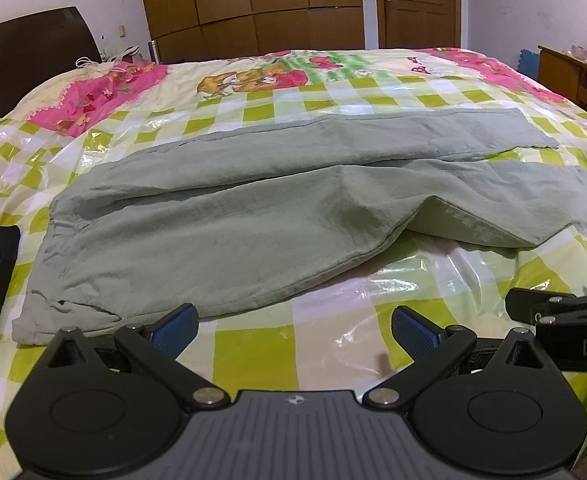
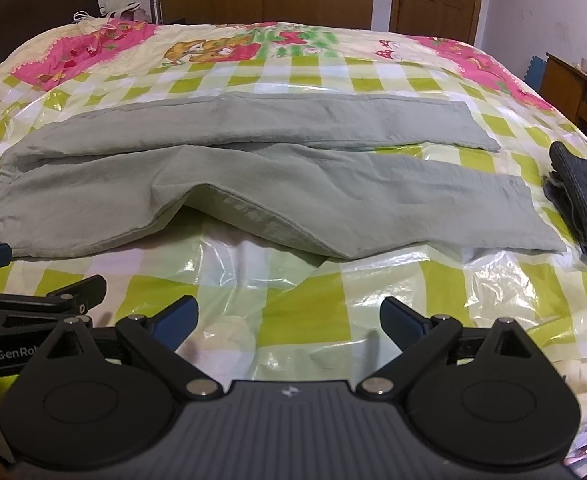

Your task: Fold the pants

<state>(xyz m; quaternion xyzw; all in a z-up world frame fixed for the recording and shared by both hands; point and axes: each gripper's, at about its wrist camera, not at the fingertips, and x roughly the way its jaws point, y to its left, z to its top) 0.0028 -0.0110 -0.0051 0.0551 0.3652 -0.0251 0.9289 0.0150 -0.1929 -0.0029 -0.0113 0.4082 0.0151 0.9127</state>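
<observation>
With both the left tool (image 1: 293, 326) and the right tool (image 2: 289, 316) wide and empty, the near edge of the pants (image 2: 229, 184) should be gripped at the waist and hem, then laid evenly over the far leg.

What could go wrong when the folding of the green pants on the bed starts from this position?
1. The near leg of the pants humps up over a hollow, so a fold may trap a crease.
2. The plastic sheet under them is loose and could be pinched too.
3. Both tongs, left and right, are open short of the cloth; the dark garment lies near the cuffs.
</observation>
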